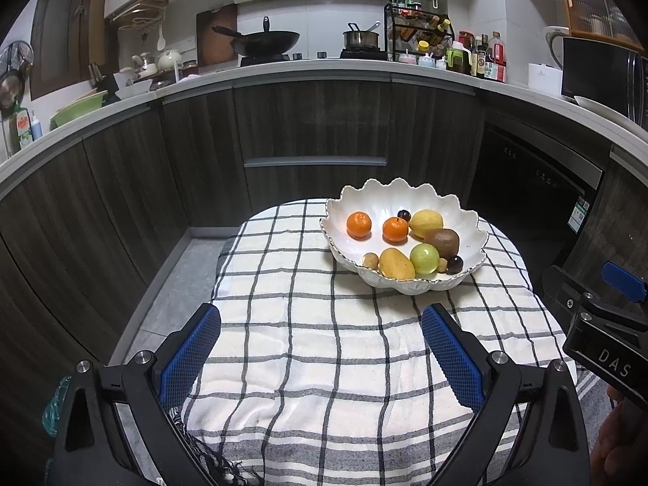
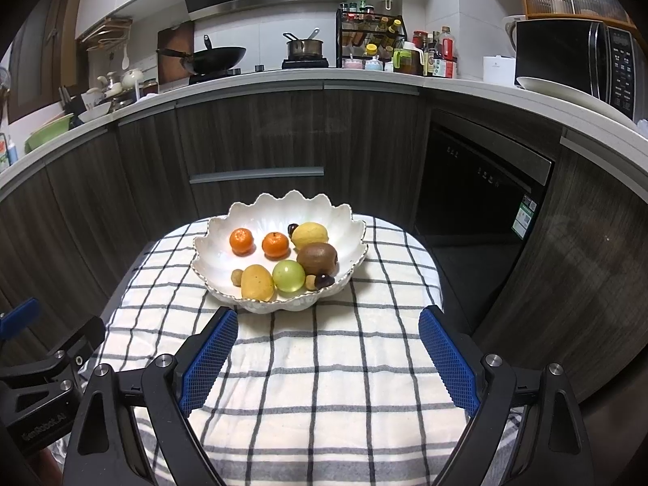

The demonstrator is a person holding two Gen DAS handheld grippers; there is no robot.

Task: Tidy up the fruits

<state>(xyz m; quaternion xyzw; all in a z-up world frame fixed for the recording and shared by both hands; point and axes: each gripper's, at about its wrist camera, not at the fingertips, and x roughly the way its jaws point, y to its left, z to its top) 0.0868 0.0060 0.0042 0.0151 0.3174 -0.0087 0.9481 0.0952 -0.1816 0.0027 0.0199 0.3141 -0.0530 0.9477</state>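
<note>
A white scalloped bowl (image 1: 409,198) (image 2: 259,212) stands on a small table under a checked cloth (image 1: 308,324) (image 2: 324,348). In it lie two tangerines (image 1: 359,224) (image 2: 241,241), a lemon (image 1: 426,222) (image 2: 310,235), a kiwi (image 1: 442,242) (image 2: 318,258), a green round fruit (image 1: 424,258) (image 2: 288,276), a yellow mango-like fruit (image 1: 396,263) (image 2: 257,282) and a few small dark and tan fruits. My left gripper (image 1: 322,316) hangs open over the cloth, short of the bowl, with nothing between its blue pads. My right gripper (image 2: 329,320) is open too, just before the bowl's near rim.
Dark wood cabinets (image 1: 316,121) and a white counter curve behind the table, with a wok (image 1: 267,40), a pot (image 1: 361,37), a spice rack (image 1: 419,28) and a microwave (image 2: 575,56). A built-in dishwasher (image 2: 478,186) stands at the right. Grey floor (image 1: 178,283) shows left of the table.
</note>
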